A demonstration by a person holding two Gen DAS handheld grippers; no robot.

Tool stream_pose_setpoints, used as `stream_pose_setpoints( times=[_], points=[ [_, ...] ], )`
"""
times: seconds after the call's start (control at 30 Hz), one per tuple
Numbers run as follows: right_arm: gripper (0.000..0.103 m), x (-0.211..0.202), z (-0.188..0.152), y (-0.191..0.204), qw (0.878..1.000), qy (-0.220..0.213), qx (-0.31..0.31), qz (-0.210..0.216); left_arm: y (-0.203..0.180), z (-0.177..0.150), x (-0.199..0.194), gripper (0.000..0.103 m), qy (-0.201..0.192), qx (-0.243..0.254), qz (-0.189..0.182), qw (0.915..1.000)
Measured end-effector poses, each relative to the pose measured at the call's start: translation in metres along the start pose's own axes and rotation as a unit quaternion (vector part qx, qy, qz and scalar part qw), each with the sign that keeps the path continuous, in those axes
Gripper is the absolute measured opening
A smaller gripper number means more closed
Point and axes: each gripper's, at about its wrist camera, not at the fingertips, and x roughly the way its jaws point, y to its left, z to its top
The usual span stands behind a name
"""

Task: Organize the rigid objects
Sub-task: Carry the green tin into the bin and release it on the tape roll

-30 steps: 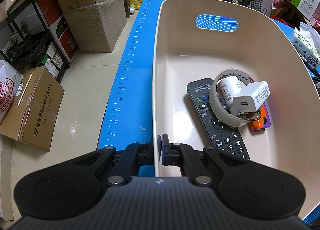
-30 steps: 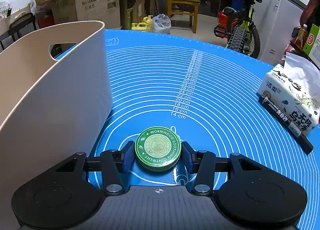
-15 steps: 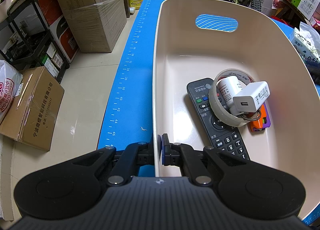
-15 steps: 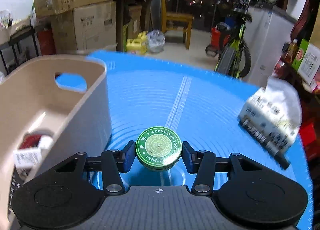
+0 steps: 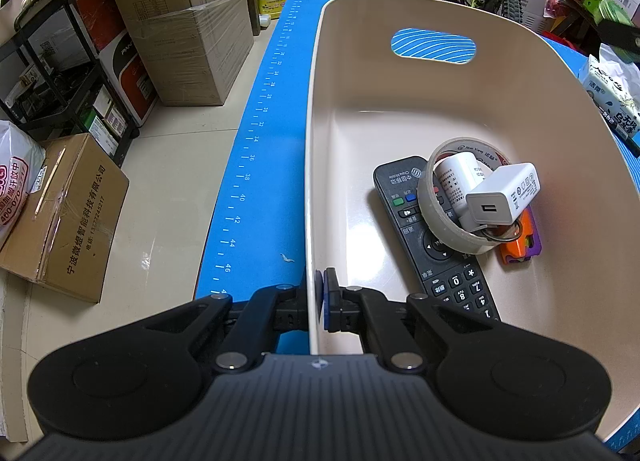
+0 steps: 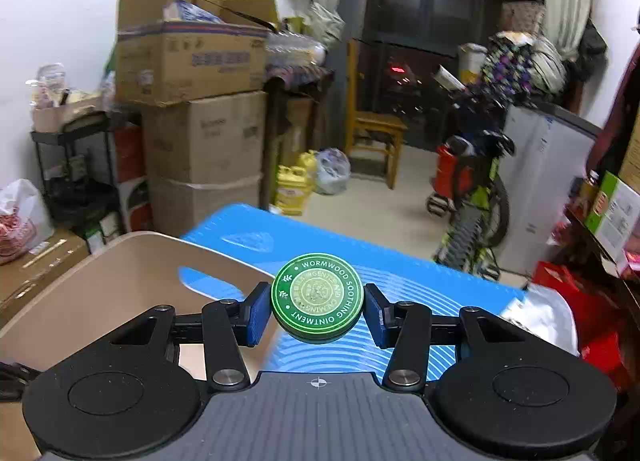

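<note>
My left gripper (image 5: 320,303) is shut on the near rim of the beige bin (image 5: 316,141). Inside the bin lie a black remote (image 5: 440,261), a tape roll (image 5: 436,221), a white charger (image 5: 504,197), a small white bottle (image 5: 456,177) and an orange and purple item (image 5: 520,245). My right gripper (image 6: 317,311) is shut on a round green ointment tin (image 6: 317,297) and holds it in the air, above and just right of the bin (image 6: 100,289).
The blue mat (image 5: 260,165) covers the table; its left edge drops to the floor with cardboard boxes (image 5: 180,21). A tissue pack (image 5: 616,97) lies right of the bin. A bicycle (image 6: 476,201) and chair (image 6: 376,141) stand beyond the table.
My right gripper has lifted the green tin well above the mat and tilted upward, moving toward the bin. The left gripper has not moved.
</note>
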Motion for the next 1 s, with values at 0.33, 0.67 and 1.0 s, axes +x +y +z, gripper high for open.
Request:
stream_pose_setpoints(
  times=[0.33, 0.67, 1.0],
  points=[
    [0.054, 0.002, 0.005, 0.052, 0.997, 0.007, -0.044, 0.056, -0.001, 0.000, 0.000, 0.005, 0.000, 0.000, 0.000, 1.0000],
    [0.054, 0.025, -0.018, 0.113, 0.978, 0.089, -0.148, 0.114, 0.000, 0.000, 0.000, 0.005, 0.000, 0.000, 0.000, 1.0000],
    [0.054, 0.044, -0.039, 0.137, 0.955, 0.177, -0.198, 0.129, -0.001, 0.000, 0.000, 0.005, 0.000, 0.000, 0.000, 1.0000]
  ],
)
